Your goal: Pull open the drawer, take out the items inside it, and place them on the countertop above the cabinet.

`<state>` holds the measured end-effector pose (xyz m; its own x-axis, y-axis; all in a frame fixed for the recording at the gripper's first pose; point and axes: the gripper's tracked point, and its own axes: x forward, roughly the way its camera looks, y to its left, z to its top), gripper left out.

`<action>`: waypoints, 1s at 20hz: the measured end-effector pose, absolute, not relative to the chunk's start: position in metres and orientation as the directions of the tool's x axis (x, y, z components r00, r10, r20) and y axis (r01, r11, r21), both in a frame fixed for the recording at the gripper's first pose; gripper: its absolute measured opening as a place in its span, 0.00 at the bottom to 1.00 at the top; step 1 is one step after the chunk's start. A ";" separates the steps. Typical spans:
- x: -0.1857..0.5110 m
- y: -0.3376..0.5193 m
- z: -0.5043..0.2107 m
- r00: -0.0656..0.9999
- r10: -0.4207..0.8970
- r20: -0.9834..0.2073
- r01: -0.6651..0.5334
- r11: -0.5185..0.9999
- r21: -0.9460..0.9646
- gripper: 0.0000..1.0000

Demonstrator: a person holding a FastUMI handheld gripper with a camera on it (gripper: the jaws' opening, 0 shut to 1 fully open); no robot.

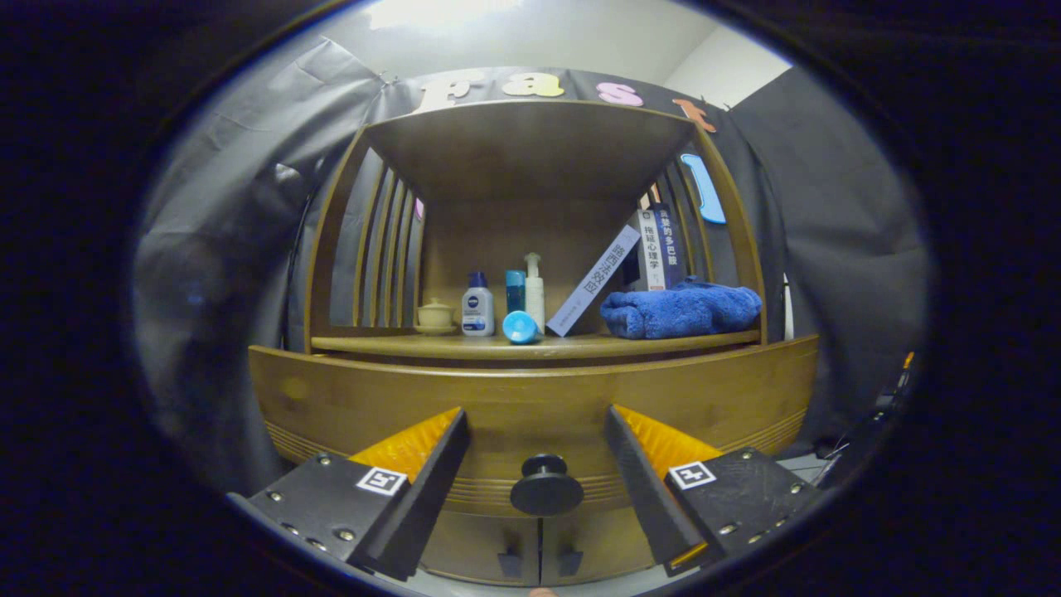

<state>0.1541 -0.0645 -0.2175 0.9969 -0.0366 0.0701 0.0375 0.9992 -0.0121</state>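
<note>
A wooden cabinet faces me. Its drawer front (530, 406) is closed, and a round black knob (545, 487) sticks out of it. My gripper (537, 419) is open, with one finger on each side of the knob and a gap to it on both sides. The fingertips (458, 417) reach the drawer front just above the knob. The countertop (530, 344) lies above the drawer. The drawer's contents are hidden.
On the countertop stand a small lidded cup (435, 315), a white bottle (477, 305), a blue bottle (515, 290), a pump bottle (535, 292), a blue cap (521, 327), leaning books (630, 269) and a folded blue towel (680, 309). Two cabinet doors (539, 551) sit below the drawer.
</note>
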 end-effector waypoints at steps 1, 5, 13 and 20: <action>0.161 -0.063 -0.218 0.996 -0.037 0.077 0.038 0.999 -0.019 0.99; 0.188 -0.063 -0.219 0.993 -0.032 0.111 0.035 0.999 -0.028 0.99; 0.220 -0.057 -0.219 0.988 -0.026 0.153 0.041 0.995 -0.095 0.99; 0.213 -0.042 -0.237 1.000 0.003 0.031 0.005 0.972 -0.233 0.98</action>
